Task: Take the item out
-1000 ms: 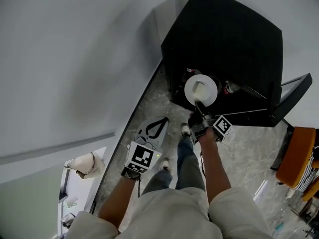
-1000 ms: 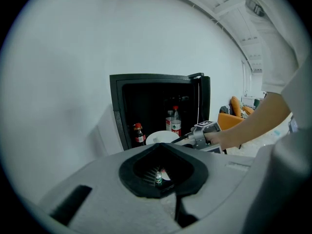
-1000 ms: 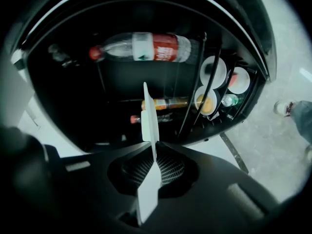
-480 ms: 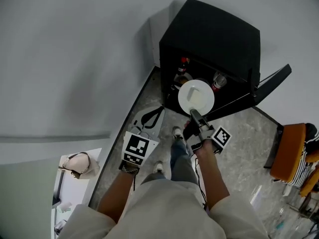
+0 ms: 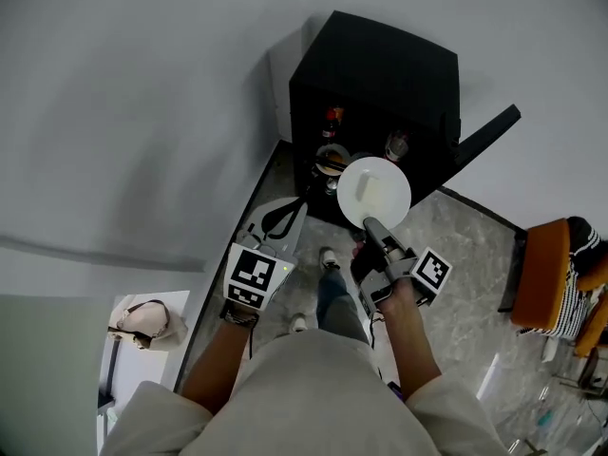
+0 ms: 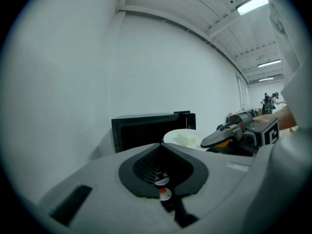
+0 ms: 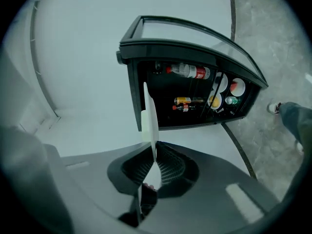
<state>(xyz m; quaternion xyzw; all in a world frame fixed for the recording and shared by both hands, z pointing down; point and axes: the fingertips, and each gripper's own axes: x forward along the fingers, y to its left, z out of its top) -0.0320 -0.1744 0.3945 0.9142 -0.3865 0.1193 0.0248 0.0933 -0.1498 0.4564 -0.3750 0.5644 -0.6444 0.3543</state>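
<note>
In front of the fridge [image 5: 380,74], my right gripper [image 7: 155,156] clamps its jaws on the plate [image 5: 374,191] rim; I judge it stiff, slick, breakable. My left gripper [image 6: 161,152] jaws sit together, empty.

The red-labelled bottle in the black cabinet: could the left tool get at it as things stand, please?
Probably yes. The door stands open, the left tool holds nothing, and the plate in the right tool sits right of its line to the bottle.
</note>
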